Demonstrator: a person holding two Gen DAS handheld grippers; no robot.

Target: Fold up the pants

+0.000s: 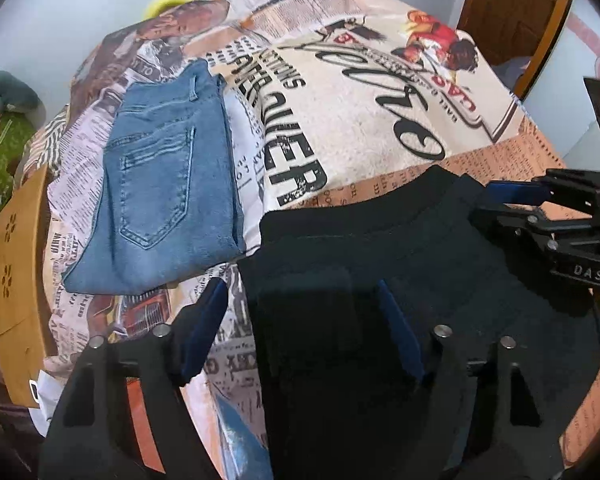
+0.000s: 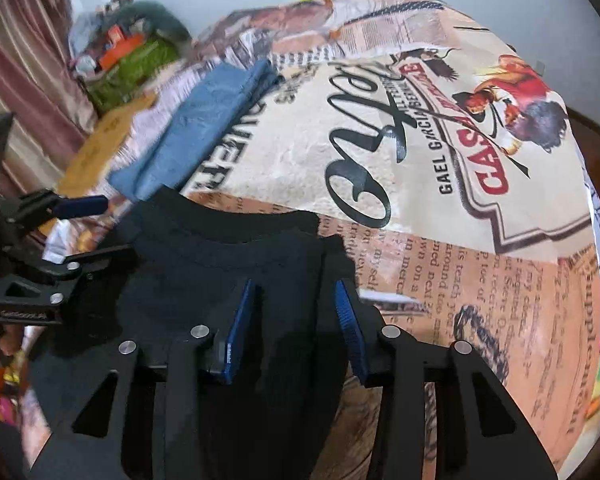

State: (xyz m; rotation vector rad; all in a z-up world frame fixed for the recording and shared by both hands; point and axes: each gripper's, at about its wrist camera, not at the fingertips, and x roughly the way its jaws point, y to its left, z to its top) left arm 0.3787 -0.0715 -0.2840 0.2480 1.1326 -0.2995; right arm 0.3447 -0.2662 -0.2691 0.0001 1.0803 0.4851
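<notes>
- The black pants [image 1: 380, 280] lie on the printed bedspread [image 1: 340, 120], waistband ahead of both grippers — folded blue jeans [image 1: 160, 192] sit beyond, to the left.
- Left gripper [image 1: 300, 328] is spread wide over the pants' left edge, gripping nothing.
- Right gripper [image 2: 290, 332] straddles the right edge (pads seem not to press).
- Pinch both layers squarely before lifting — keep the hands level.

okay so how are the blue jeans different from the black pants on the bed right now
The blue jeans are light denim with a stitched back pocket showing; the black pants are plain dark fabric with a ribbed waistband. The jeans lie folded into a compact bundle, apart from both tools; the black pants are spread wider, right under the left hand-held gripper and right hand-held gripper. Both rest on the printed bedsheet.
</notes>
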